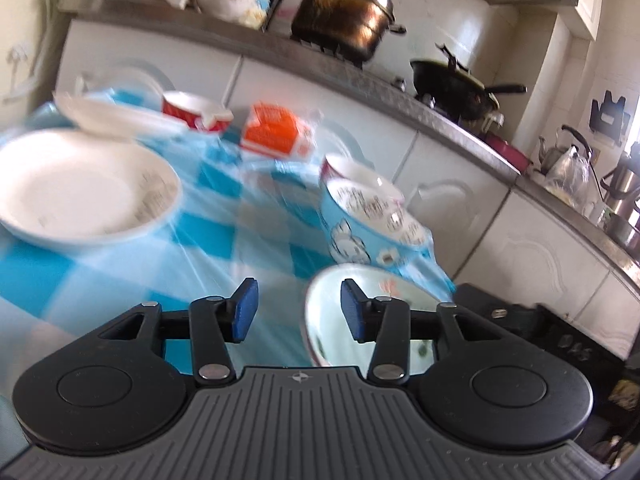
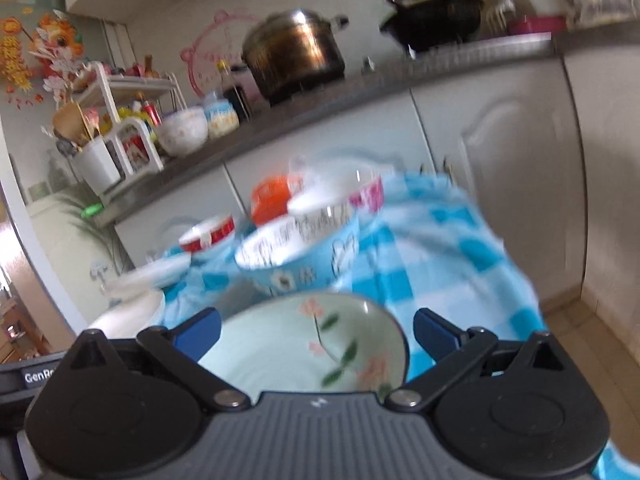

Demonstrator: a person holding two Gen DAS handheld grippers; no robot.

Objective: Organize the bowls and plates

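Kitchen setting: table draped in a blue-and-white checked cloth (image 1: 248,236), white cabinets behind, grey countertop (image 1: 440,120) carrying a steel stockpot (image 1: 344,20) and a black wok (image 1: 456,84); kettle (image 1: 560,148) further along. On the cloth: wide white plate (image 1: 84,192) at left, red-and-white bowl (image 1: 196,112) and orange carton (image 1: 276,132) at the back, blue rabbit-print bowl (image 1: 368,224) with a pink-rimmed bowl (image 1: 352,172) just behind it. Pale green flowered bowl (image 2: 308,348) nearest, close below the right gripper (image 2: 316,332), jaws spread wide to either side of it, not touching. Left gripper (image 1: 298,306) open too, holding nothing, its right pad (image 1: 352,312) over that same bowl's rim. Both views motion-blurred.
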